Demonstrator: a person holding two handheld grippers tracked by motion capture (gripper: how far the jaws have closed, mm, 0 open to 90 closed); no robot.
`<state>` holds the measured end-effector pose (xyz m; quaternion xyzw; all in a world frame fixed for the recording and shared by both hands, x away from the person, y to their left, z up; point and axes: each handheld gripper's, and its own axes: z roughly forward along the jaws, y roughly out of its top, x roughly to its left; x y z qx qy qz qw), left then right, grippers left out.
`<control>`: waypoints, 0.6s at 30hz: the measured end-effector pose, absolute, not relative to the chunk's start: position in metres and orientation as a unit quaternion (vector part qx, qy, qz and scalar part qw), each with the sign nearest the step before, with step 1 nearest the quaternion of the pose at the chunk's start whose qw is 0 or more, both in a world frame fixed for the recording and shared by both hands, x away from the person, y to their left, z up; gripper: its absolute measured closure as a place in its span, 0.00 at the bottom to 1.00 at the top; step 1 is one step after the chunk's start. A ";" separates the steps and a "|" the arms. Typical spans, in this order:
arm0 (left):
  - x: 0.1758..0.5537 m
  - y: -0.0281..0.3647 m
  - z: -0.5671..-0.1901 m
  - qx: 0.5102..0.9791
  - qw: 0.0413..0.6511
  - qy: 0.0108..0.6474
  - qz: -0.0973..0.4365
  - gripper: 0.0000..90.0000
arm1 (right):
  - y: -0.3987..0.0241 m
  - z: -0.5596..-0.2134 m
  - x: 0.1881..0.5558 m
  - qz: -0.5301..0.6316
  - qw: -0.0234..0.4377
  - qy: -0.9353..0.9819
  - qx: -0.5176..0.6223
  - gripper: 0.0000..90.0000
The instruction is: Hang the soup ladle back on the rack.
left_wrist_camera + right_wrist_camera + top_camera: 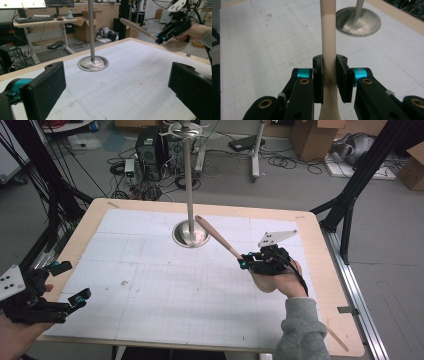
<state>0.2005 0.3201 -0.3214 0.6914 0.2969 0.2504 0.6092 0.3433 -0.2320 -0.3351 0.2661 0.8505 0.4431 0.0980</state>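
A pale wooden spoon [216,236] is held above the table, its handle pointing up and left toward the metal stand's pole [189,175]. My right gripper [246,260] is shut on the spoon's handle [329,45], near the bowl end [175,45]; the pads [319,77] press both sides of it. The stand's round steel base [190,234] sits at the table's far middle. My left gripper [70,282] hovers at the table's near left edge, open, with nothing between its wide-apart jaws; its pads [47,87] frame the stand base [93,63].
A white gridded mat [165,285] covers the wooden table [340,320]. A hooked top [186,129] crowns the pole. Cables, boxes and black frame legs [350,195] stand on the floor around the table.
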 end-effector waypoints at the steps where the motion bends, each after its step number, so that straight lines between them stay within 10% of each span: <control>1: 0.201 0.320 -0.321 0.692 0.609 0.298 0.251 0.02 | -0.236 -0.331 0.344 0.449 0.098 0.847 0.267 0.86; 18: 0.202 0.314 -0.321 0.695 0.609 0.292 0.248 0.02 | -0.261 -0.264 0.350 0.429 0.145 0.850 0.269 0.86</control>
